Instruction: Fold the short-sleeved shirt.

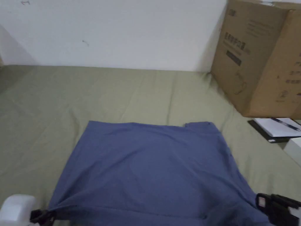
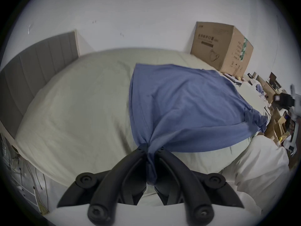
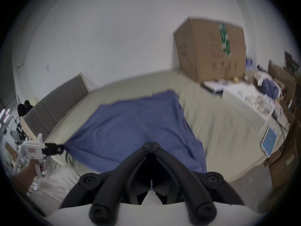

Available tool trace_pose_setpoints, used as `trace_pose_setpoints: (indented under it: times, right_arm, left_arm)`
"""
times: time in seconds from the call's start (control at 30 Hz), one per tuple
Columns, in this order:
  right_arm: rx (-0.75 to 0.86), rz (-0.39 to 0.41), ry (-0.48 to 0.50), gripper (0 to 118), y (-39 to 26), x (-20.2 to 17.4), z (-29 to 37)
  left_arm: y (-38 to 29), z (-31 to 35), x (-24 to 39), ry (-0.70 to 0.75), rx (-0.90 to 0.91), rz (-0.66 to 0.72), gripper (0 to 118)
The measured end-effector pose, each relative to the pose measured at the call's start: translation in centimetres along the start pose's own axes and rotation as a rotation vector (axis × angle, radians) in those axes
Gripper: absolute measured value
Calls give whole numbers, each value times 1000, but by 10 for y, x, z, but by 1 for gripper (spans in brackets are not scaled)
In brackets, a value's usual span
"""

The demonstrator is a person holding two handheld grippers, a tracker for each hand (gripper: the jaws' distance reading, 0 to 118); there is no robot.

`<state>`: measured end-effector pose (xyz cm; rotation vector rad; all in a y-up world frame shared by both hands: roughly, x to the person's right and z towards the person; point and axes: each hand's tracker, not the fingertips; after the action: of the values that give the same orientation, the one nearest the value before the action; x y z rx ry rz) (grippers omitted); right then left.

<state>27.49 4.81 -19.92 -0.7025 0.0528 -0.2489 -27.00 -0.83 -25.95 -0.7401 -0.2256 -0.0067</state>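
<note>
A blue short-sleeved shirt point(image 1: 152, 164) lies spread on the olive-green bed sheet point(image 1: 88, 94). At its near left corner my left gripper point(image 1: 44, 216) is shut on the shirt. In the left gripper view, bunched blue cloth point(image 2: 151, 162) runs between the jaws of that gripper point(image 2: 150, 148), and the near hem is pulled taut. My right gripper point(image 1: 264, 203) sits at the near right corner. In the right gripper view the right gripper point(image 3: 151, 144) has its jaws closed tip to tip above the shirt point(image 3: 133, 125). No cloth shows between them.
A large cardboard box point(image 1: 258, 56) stands on the bed at the back right, with a notebook and pen point(image 1: 276, 128) beside it. A white wall runs along the far side. A padded grey headboard point(image 2: 37, 69) is at the left. Clutter and boxes point(image 3: 276, 99) lie at the right.
</note>
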Motion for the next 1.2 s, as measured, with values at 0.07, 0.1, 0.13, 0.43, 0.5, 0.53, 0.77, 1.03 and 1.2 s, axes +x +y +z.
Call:
trace_pose_setpoints:
  times: [0.07, 0.1, 0.13, 0.43, 0.5, 0.53, 0.77, 1.03, 1.2]
  right_arm:
    - [-128, -9, -54, 88, -4, 22, -19]
    - [-171, -14, -68, 118, -10, 32, -29]
    - [-242, -21, -92, 114, -17, 40, -40]
    - [-343, 72, -213, 63, -60, 54, -71]
    - [-319, 85, -220, 41, -54, 56, -63]
    - [-290, 91, -194, 14, -54, 55, -62]
    - [-167, 21, -125, 7, -24, 47, -29]
    - [-98, -152, -15, 7, 79, 39, -54]
    - [-222, -143, -97, 7, 145, 65, -153]
  left_arm:
    - [2, 2, 4, -4, -22, -4, 5]
    - [5, 2, 3, -8, -19, -5, 5]
    - [5, 3, 5, -11, -13, -7, 5]
    - [2, -5, -2, -18, -49, 23, 5]
    - [2, -7, -5, -22, -60, 35, 5]
    - [1, -7, -6, -26, -61, 40, 5]
    - [11, -4, -10, -17, -11, 40, 5]
    - [91, -47, -28, -70, 35, 108, 5]
    - [151, -125, -36, -47, -66, 157, 5]
